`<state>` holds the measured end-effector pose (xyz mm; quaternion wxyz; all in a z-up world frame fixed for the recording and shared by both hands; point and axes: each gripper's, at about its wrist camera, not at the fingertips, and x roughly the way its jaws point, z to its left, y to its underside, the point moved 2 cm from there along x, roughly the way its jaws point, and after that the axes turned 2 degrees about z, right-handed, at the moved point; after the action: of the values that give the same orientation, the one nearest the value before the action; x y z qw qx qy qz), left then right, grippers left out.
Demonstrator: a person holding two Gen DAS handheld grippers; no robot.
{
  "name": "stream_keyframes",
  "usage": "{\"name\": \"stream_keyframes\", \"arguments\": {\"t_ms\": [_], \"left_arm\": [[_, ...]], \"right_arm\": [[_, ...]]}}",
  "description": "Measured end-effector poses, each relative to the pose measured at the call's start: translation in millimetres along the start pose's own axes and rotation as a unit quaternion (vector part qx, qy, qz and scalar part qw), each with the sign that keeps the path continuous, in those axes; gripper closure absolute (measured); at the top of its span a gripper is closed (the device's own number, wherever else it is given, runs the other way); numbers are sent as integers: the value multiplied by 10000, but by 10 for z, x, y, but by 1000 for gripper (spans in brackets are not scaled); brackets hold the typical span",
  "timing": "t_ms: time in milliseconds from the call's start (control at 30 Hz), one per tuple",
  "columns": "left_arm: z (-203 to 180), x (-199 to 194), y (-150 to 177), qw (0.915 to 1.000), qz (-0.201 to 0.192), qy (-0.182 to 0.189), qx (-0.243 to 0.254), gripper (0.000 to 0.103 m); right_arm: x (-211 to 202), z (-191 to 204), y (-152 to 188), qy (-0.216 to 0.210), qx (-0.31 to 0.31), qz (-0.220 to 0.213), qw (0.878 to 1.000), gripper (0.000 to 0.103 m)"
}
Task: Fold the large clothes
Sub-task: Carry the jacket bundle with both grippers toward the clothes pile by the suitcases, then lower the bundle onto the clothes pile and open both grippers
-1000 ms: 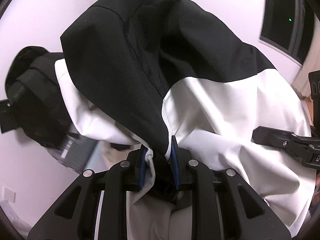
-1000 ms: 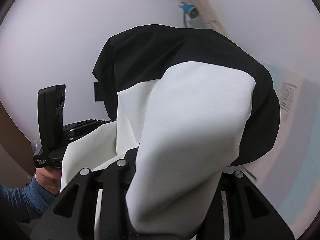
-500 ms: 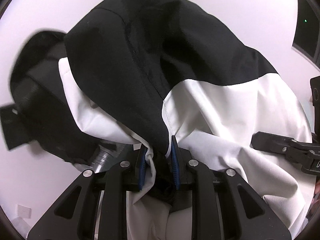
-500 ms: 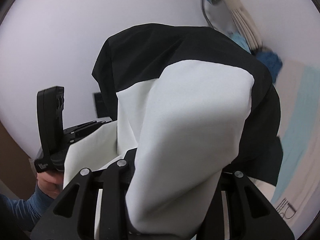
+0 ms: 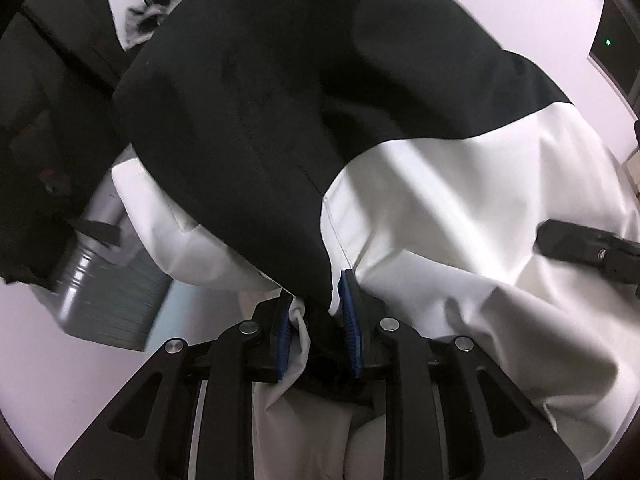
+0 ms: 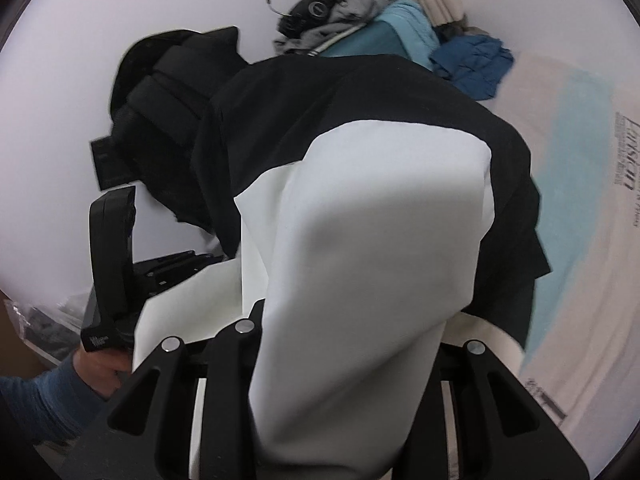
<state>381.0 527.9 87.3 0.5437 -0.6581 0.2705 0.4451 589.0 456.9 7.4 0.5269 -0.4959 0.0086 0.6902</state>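
Note:
A large black-and-white jacket (image 5: 460, 200) hangs bunched between both grippers and fills each view. In the left wrist view my left gripper (image 5: 316, 312) has a fold of white and black cloth between its blue pads (image 5: 350, 316); the jaws are opening slightly while the pads still touch the cloth. My right gripper (image 5: 592, 248) shows at the right edge behind the white panel. In the right wrist view the jacket (image 6: 360, 220) rises out of my right gripper (image 6: 348, 320) and hides its fingertips. The left gripper (image 6: 112, 260) stands at the left, held by a hand (image 6: 100, 364) in a blue sleeve.
A heap of dark clothes (image 5: 40, 100) and a blurred grey ribbed object (image 5: 112, 280) lie to the left. Ahead on the right is a bed sheet (image 6: 580, 220) with pale blue bands and print, a blue quilted garment (image 6: 472, 60), a teal one (image 6: 400, 28) and black folded fabric (image 6: 172, 92).
Both grippers have sunk with the jacket still in them. The dark clothes heap, the bed sheet and the blue garments have come much closer and fill more of the views.

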Motion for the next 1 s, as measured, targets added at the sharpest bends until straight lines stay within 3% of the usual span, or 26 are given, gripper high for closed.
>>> {"name": "stream_keyframes", "arguments": {"t_ms": [233, 467, 633, 700, 800, 867, 1000], "left_arm": [[-132, 372, 32, 9998, 174, 49, 112, 76], [-80, 671, 20, 9994, 326, 46, 107, 72], [-218, 496, -43, 9996, 280, -15, 44, 69], [-202, 401, -54, 9997, 218, -68, 49, 65], [-71, 290, 143, 9997, 127, -214, -48, 42], [12, 156, 181, 9995, 15, -291, -144, 20], [107, -46, 262, 9987, -114, -448, -204, 11]], "right_arm": [[18, -504, 162, 410, 94, 38, 9991, 67], [144, -819, 328, 379, 323, 168, 9986, 61], [110, -787, 282, 556, 325, 96, 9979, 53], [58, -736, 272, 800, 306, 48, 9963, 43], [-67, -627, 298, 1325, 234, -145, 9908, 26], [-155, -559, 322, 1697, 186, -262, 9850, 18], [-304, -410, 348, 2056, 10, -479, 9775, 10]]}}
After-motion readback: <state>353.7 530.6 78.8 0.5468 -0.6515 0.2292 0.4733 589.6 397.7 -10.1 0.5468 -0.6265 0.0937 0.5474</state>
